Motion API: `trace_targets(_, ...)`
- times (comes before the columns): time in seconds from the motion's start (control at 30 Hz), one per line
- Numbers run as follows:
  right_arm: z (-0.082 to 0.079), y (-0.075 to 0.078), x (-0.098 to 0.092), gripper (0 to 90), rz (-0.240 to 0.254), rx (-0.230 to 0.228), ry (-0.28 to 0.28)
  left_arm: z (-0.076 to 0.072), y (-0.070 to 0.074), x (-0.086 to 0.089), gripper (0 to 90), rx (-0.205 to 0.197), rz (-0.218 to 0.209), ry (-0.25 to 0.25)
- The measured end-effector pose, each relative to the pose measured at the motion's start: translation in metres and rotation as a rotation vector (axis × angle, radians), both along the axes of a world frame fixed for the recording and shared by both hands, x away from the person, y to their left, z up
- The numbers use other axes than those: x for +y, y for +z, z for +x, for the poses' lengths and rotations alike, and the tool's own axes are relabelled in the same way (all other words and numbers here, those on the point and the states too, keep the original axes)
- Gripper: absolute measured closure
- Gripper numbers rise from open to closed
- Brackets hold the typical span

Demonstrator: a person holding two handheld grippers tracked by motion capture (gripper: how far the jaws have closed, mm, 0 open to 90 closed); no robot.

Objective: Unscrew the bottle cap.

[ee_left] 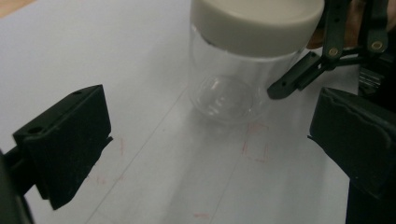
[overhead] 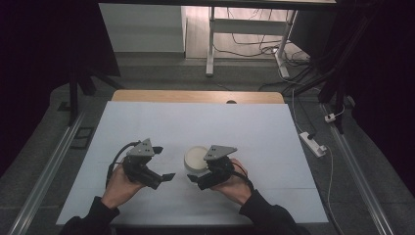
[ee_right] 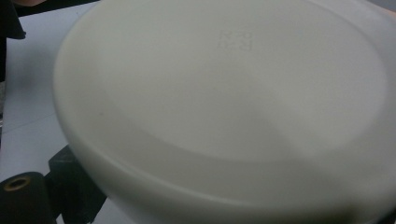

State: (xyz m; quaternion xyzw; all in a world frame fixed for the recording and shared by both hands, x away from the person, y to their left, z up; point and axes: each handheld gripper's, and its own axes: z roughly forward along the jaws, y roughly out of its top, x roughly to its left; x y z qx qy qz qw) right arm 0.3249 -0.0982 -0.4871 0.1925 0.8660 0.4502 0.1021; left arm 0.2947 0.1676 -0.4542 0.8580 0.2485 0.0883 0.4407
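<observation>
A clear jar (overhead: pixel 197 157) with a cream lid (ee_left: pixel 257 21) stands upright on the white table sheet (overhead: pixel 147 122), near the middle front. My left gripper (overhead: pixel 164 162) is open a little to the jar's left, with nothing between its jaws; the jar (ee_left: pixel 229 88) stands just ahead of it. My right gripper (overhead: pixel 201 172) is at the jar from the right, jaws on either side of the glass under the lid (ee_right: pixel 224 102). One right fingertip (ee_left: pixel 280 88) touches the glass. How tightly the jaws press is hidden by the lid.
A wooden strip (overhead: pixel 195 96) runs along the table's far edge. Beyond it are a white table frame (overhead: pixel 210 44) and floor cables (overhead: pixel 264 49). A power strip (overhead: pixel 313 143) lies on the floor at the right. Metal rails (overhead: pixel 49 166) flank the table.
</observation>
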Motion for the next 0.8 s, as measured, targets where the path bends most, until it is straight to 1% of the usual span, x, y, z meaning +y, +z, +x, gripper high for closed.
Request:
trace_targets(0.13,-0.001,0.0,0.001,6.5,0.003,0.003,0.008,0.006,0.003,-0.01,0.0,-0.004,0.0,-0.032)
trace_targets(0.27,-0.001,0.0,0.001,6.5,0.009,0.004,0.017,0.012,0.006,-0.018,0.0,-0.006,-0.008,-0.076)
trace_targets(0.4,-0.002,0.0,0.002,6.5,0.014,0.008,0.032,0.019,0.008,-0.025,0.0,-0.002,-0.014,-0.141)
trace_targets(0.43,-0.002,0.0,0.002,6.5,0.014,0.009,0.034,0.02,0.008,-0.026,0.0,0.001,-0.015,-0.149)
trace_targets(0.53,-0.004,0.0,0.003,6.4,0.016,0.012,0.045,0.025,0.008,-0.031,0.0,0.01,-0.015,-0.195)
trace_targets(0.63,-0.006,0.0,0.005,6.5,0.019,0.012,0.066,0.028,0.007,-0.038,0.0,0.02,-0.013,-0.234)
trace_targets(0.67,-0.007,0.0,0.006,6.5,0.022,0.011,0.077,0.03,0.007,-0.039,0.0,0.02,-0.005,-0.253)
trace_targets(0.73,-0.008,0.001,0.006,6.4,0.022,0.01,0.084,0.032,0.006,-0.043,0.0,0.034,-0.013,-0.282)
trace_targets(0.77,-0.009,0.001,0.007,6.5,0.022,0.01,0.103,0.033,0.006,-0.045,0.0,0.037,-0.015,-0.302)
trace_targets(0.8,-0.009,0.001,0.007,6.5,0.022,0.01,0.103,0.034,0.006,-0.046,0.0,0.037,-0.017,-0.315)
